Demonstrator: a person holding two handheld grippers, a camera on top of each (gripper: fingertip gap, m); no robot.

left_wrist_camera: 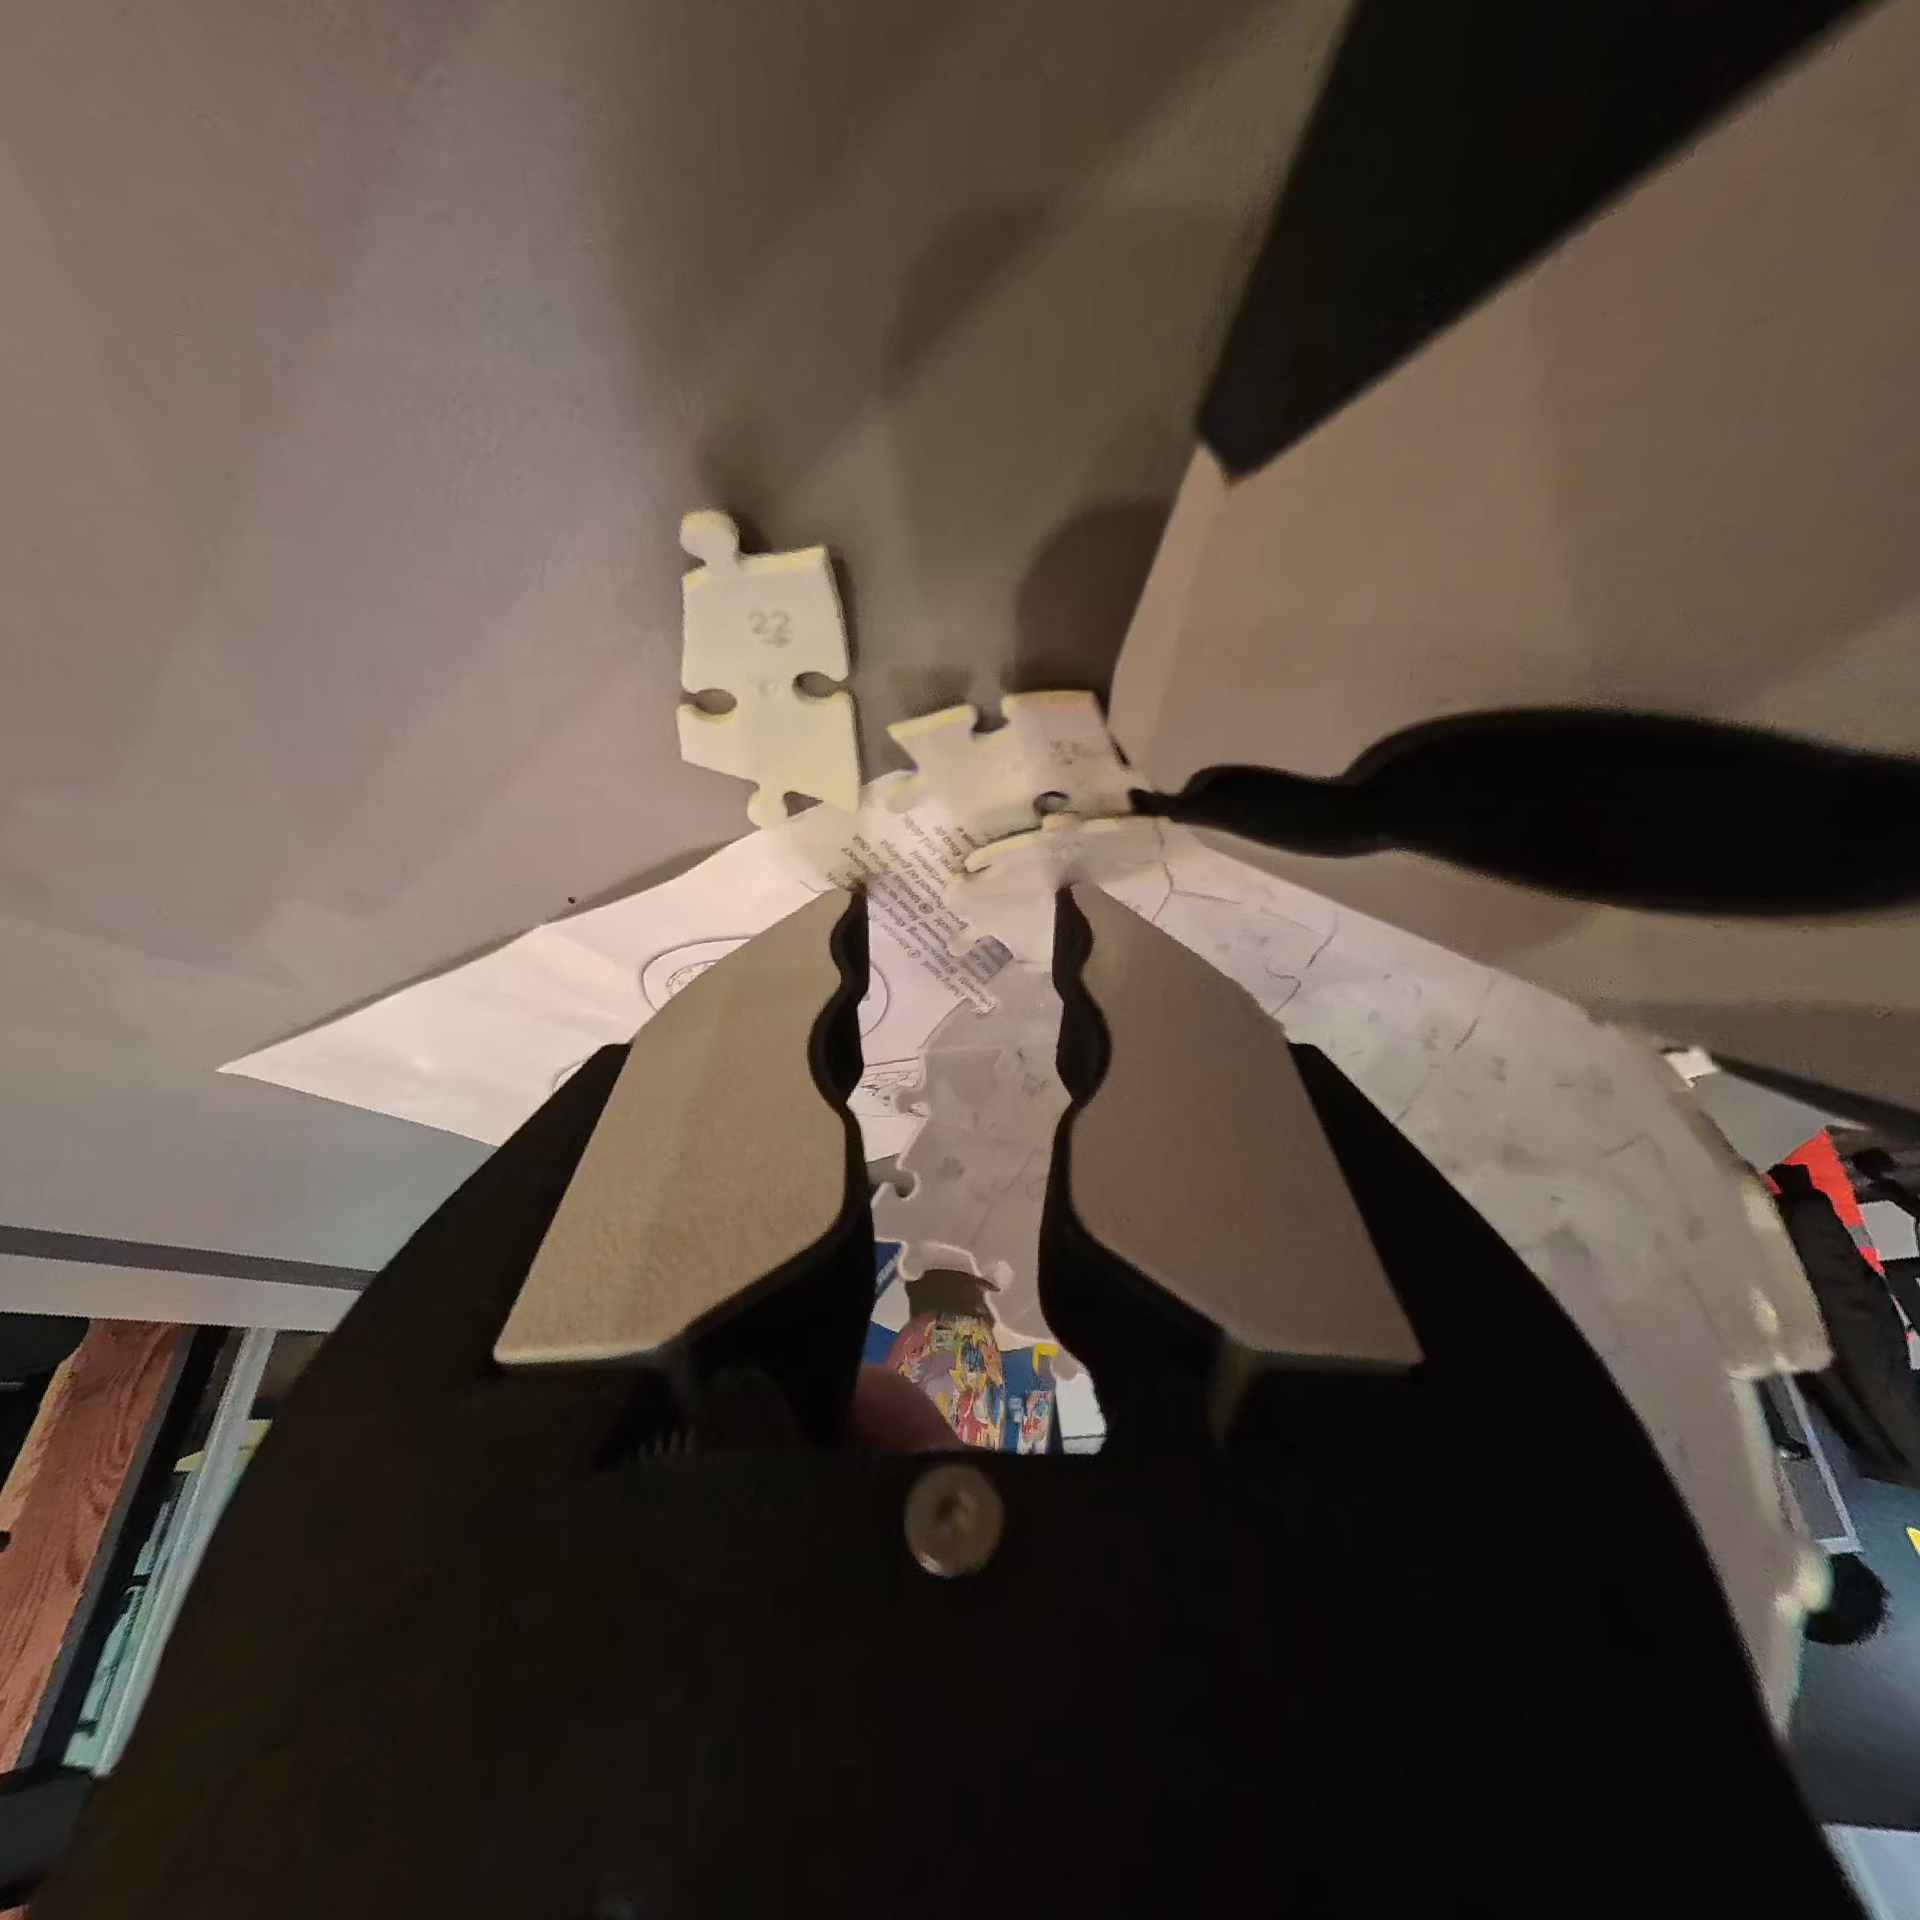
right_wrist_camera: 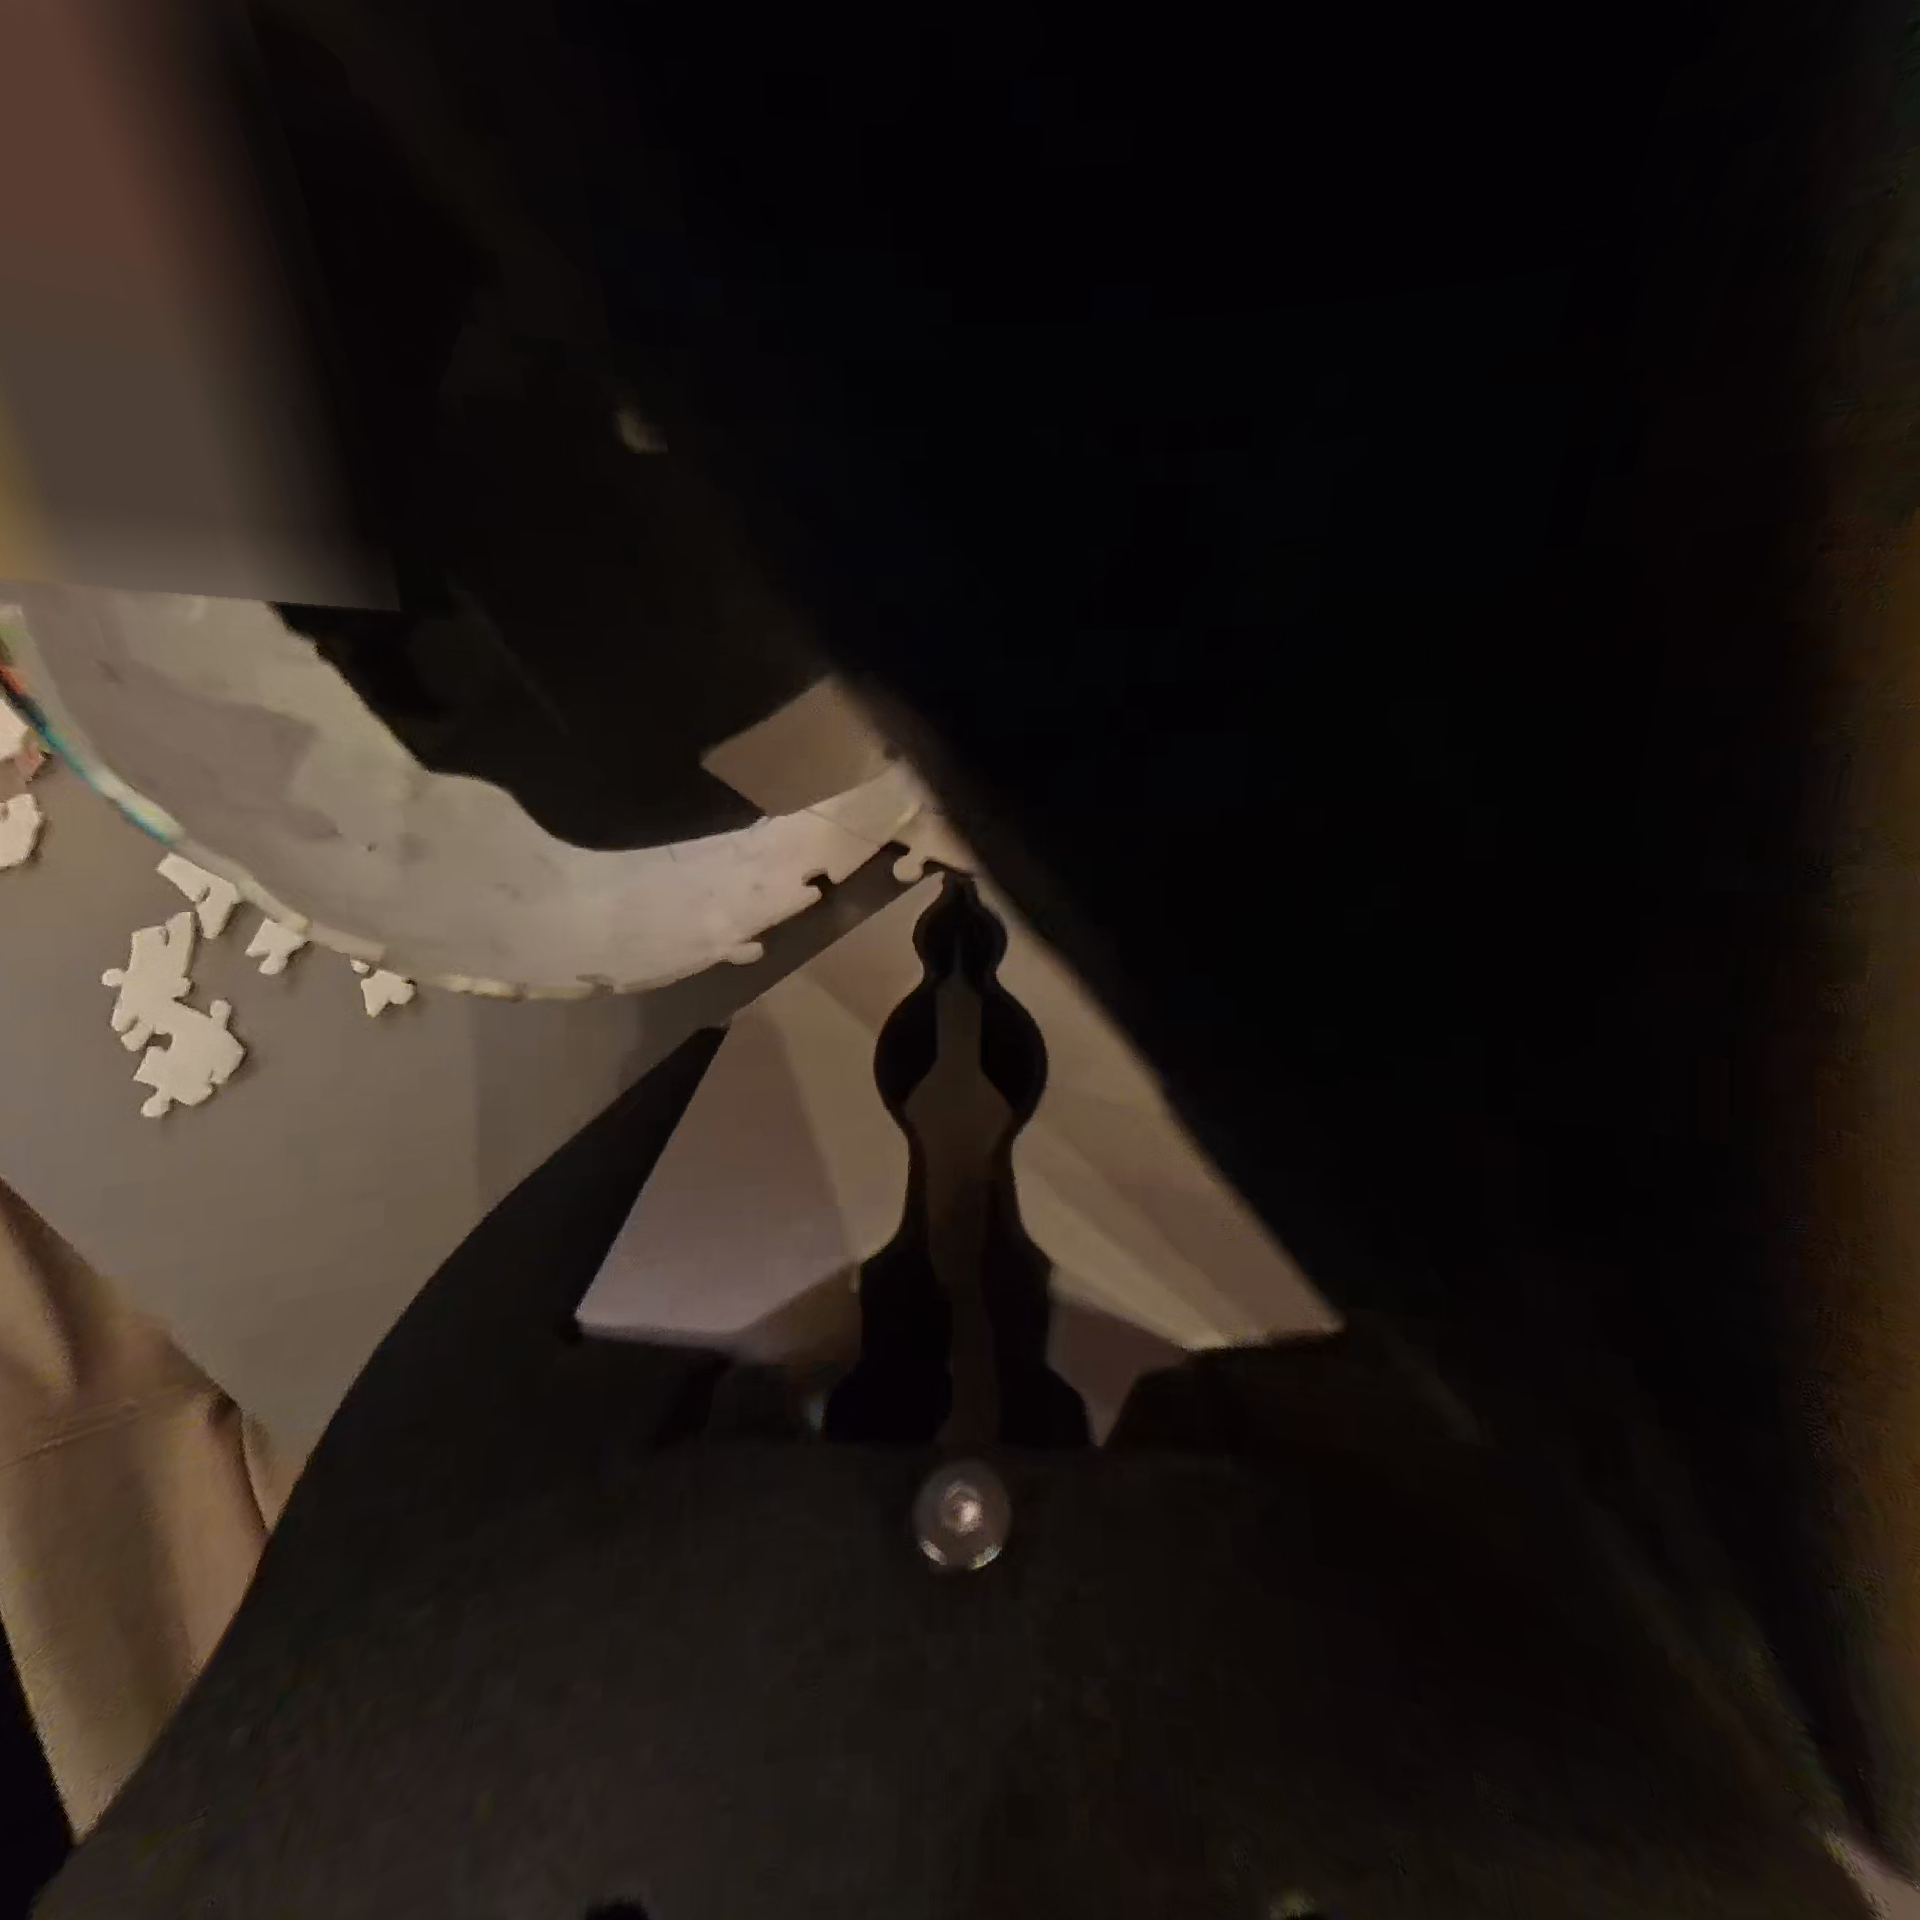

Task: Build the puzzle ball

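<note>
The partly built puzzle ball is a curved white shell, seen from its inner side; it also shows in the right wrist view. My left gripper has its jaws a narrow gap apart. The shell's knobbed edge lies in that gap, and I see no clamping. My right gripper is shut, its tip at the shell's far edge. In the left wrist view its fingertips pinch a white puzzle piece tilted against that edge. Another loose white piece lies just left of it.
A printed paper sheet lies on the grey table under the shell. Several loose white pieces lie on the table beside the shell. A beige sleeve is at the left. The dark left gripper fills the upper right wrist view. Some 5 cm of space lies between my two pairs of fingers.
</note>
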